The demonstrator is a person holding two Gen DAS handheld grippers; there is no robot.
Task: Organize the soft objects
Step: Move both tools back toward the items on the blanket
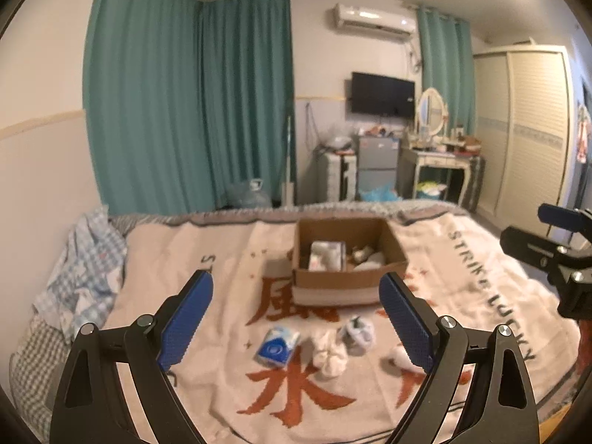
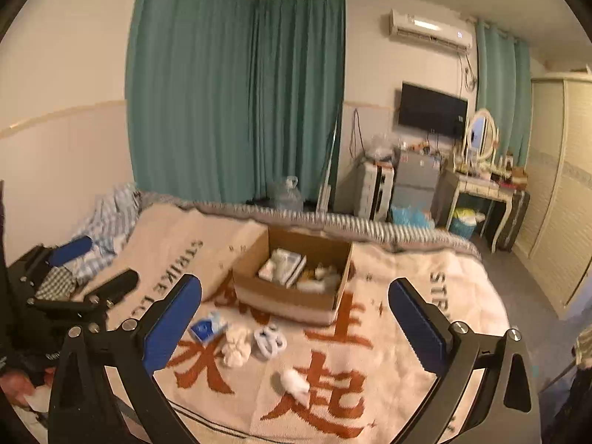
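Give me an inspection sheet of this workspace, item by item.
Surface: bed blanket, cream with red characters.
Job's things: open cardboard box already holding soft items; in front of it lie a blue tissue pack, white cloth bundle, grey-white sock ball and small white item.
Clutter: plaid bedding heaped at the bed's left.
Grippers: left gripper and right gripper open, empty.
Cables: wires hang by the TV.
Surroundings: teal curtains, dresser, wardrobe.
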